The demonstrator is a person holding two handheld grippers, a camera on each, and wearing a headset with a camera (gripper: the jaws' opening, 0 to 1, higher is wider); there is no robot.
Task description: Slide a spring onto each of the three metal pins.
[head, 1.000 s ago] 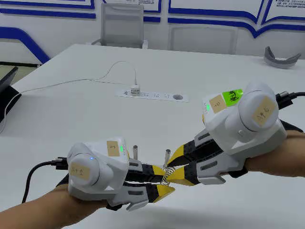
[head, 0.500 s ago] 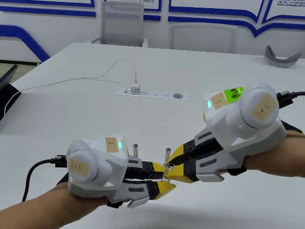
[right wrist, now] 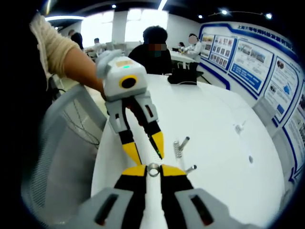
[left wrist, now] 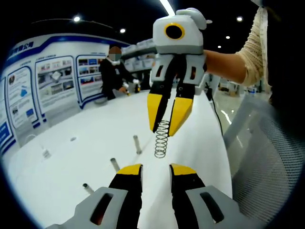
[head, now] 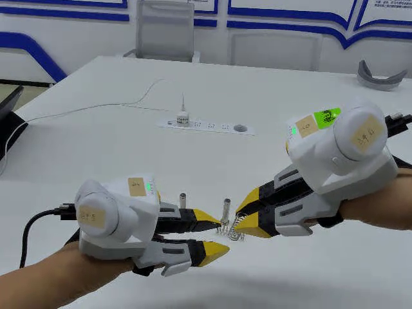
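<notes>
**Head view.** White table (head: 116, 135), seen from its near edge. The left gripper (head: 217, 235) lies near left with its jaws spread and nothing between them. The right gripper (head: 243, 217) comes in from the right, its jaws pinching a spring (head: 235, 229) low over the table. Two pins (head: 182, 200) (head: 226, 208) stand upright just beyond the jaw tips, and the spring is just right of the nearer one. A power strip (head: 206, 126) lies well beyond, with bare table between it and the pins. The table is also bare to the left and far right, up to its far edge.

**Left gripper view.** The left gripper's own jaws (left wrist: 156, 168) are parted and empty. Opposite, the right gripper (left wrist: 163, 130) points down with its jaws pressed on the top coils of the spring (left wrist: 161, 139), which hangs free above the table. Three pins (left wrist: 137, 144) (left wrist: 115, 164) (left wrist: 88, 187) stand in a row to the left of it, apart from it. The table edge runs close on the right, with a mesh chair (left wrist: 267, 157) past it.

**Right gripper view.** The right gripper's own jaws (right wrist: 153, 171) clamp the spring (right wrist: 153, 169), seen end-on as a ring. The left gripper (right wrist: 149, 160) faces it with jaws apart. Two pins (right wrist: 184, 140) (right wrist: 190, 168) show to the right. A second spring (right wrist: 177, 149) is upright against the farther pin, and it is unclear whether it is threaded on. Open table extends to the right.
</notes>
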